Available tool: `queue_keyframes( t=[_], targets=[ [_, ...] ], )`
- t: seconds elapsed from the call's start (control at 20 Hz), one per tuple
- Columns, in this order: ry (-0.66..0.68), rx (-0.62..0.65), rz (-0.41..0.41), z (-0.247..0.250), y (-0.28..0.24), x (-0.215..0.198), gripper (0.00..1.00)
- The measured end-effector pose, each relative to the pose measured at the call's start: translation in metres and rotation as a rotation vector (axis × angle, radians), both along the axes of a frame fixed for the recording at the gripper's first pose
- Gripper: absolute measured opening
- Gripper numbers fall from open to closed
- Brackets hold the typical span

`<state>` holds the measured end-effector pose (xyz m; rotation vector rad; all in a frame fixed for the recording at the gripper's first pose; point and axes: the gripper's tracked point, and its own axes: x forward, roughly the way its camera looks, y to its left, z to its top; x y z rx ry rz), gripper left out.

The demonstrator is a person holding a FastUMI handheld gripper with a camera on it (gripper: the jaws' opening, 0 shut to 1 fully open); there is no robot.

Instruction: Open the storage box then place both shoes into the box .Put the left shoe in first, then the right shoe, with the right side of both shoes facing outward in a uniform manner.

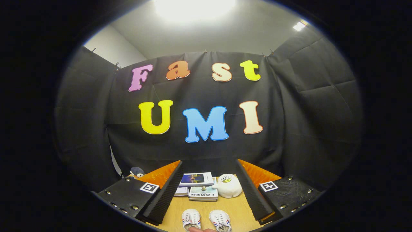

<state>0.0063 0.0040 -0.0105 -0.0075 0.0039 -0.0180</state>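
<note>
- Booth w/ wooden table; gripper fingers spread wide, holding nothing.
- White shoes nearer than stacked books; plush duck beside books.
- Storage box unseen: operator should locate it first, prob. before touching shoes.

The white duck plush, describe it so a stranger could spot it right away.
On the wooden table, beyond the open hand-held gripper, lies a stack of books. The white duck plush sits against its right side: soft, rounded, yellow-billed, unlike the flat books and the pair of shoes nearer the fingers.
</note>
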Motion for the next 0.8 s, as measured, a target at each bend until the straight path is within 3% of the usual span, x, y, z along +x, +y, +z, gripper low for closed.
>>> queue_keyframes(
  t=[0.45, 0.8],
  targets=[
    [0.024, 0.033, 0.082, -0.022, -0.012, 0.038, 0.98],
    [0.136, 0.105, 0.179, -0.067, 0.012, 0.065, 0.98]
  ],
)
